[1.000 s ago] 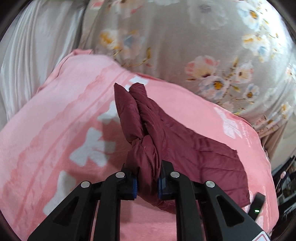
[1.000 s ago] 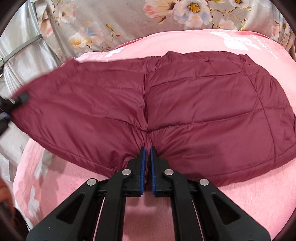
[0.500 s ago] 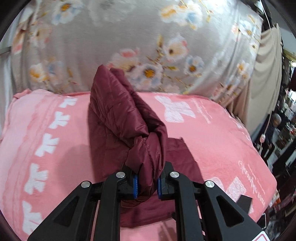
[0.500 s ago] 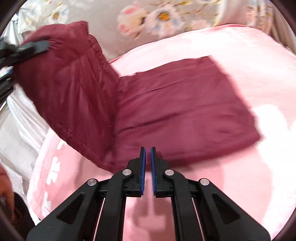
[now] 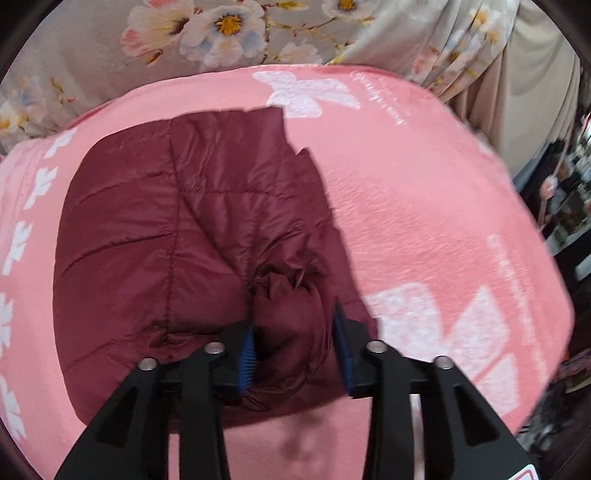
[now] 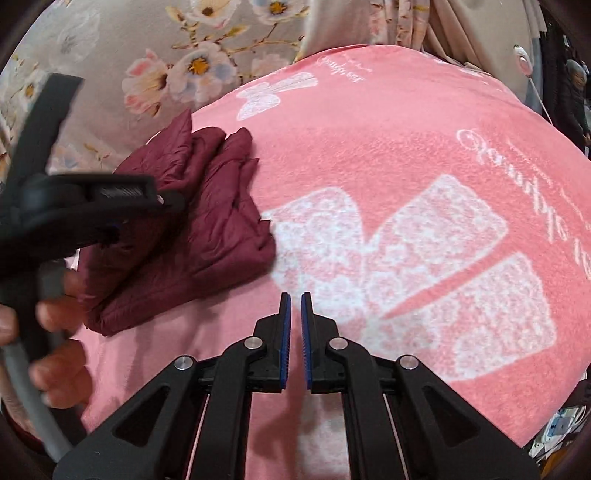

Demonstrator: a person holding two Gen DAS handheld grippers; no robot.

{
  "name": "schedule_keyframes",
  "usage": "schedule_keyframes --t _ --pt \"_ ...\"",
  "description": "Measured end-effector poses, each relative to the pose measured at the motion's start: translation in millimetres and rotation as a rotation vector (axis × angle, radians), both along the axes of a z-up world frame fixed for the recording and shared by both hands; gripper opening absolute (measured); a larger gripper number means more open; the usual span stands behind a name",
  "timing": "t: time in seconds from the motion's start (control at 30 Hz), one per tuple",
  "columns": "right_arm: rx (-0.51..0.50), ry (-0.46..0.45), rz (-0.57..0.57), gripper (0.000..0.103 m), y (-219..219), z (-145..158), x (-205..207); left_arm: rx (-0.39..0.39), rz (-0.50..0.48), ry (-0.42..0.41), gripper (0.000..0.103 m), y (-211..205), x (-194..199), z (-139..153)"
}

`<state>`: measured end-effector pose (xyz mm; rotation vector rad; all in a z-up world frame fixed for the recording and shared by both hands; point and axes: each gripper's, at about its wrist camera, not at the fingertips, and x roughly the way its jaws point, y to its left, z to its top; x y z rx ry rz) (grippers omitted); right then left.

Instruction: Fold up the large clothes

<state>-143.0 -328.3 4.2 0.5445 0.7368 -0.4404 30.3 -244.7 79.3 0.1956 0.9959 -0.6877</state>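
Two grippers, one garment, catalogued near to far.

Left gripper (image 5: pixel 295 354): fingers spread fairly wide, blue pads either side of a bunched lump of the maroon quilted jacket (image 5: pixel 177 236). The lump fills the gap; whether the pads press it or merely flank it cannot be told. In the right wrist view the same gripper (image 6: pixel 110 206) appears blurred at 9 o'clock, lying across the garment, with the person's left hand (image 6: pixel 55 332) on its handle at 8 o'clock.

Right gripper (image 6: pixel 295 339): fingers nearly closed, a thin slit between the blue pads, nothing in it. It hovers over bare blanket.

Jacket: folded over on itself into a layered packet. In the left wrist view it stretches from the finger pads out toward 11 o'clock. In the right wrist view (image 6: pixel 192 221) it sits at 10 o'clock, apart from the right fingertips, with its stacked edges facing 3 o'clock.

Pink blanket (image 6: pixel 406 166): white bow motifs and script, lying under everything.

Floral grey fabric (image 5: pixel 221 33): at 12 o'clock, beyond the blanket's far edge.
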Motion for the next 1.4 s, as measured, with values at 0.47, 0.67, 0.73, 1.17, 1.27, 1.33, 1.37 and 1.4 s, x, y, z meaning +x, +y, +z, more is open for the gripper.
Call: schedule_keyframes --t 0.47,0.67,0.73,1.17,1.27,1.33,1.37,1.4 --pt "0.031 -0.182 0.123 0.056 15.2 66.3 50.3 -0.122 0.369 -0.074 0.069 153.8 52.4 51.5" --pt "0.076 -0.161 0.171 0.074 23.3 56.4 105.2 -0.083 0.435 0.003 0.069 182.4 62.9 19.5" --pt "0.101 -0.154 0.206 0.07 25.8 44.1 121.1 -0.071 0.421 0.014 0.069 173.4 62.3 12.6" --pt "0.103 -0.088 0.106 0.007 1.1 -17.7 79.8 0.047 0.265 0.017 0.065 115.4 35.8 -32.8" --pt "0.103 -0.073 0.097 0.008 -1.0 -29.9 85.8 0.1 0.243 -0.045 0.067 104.1 28.1 -38.3" --pt "0.072 -0.059 0.101 0.008 2.8 -35.5 89.9 0.118 0.243 -0.075 0.069 100.3 25.8 -43.3" --pt "0.057 -0.055 0.104 0.008 4.4 -36.8 91.3 0.122 0.245 -0.082 0.069 99.8 26.2 -46.0" --pt "0.044 -0.051 0.106 0.008 5.2 -37.0 91.6 0.125 0.245 -0.086 0.069 99.4 27.0 -47.5"
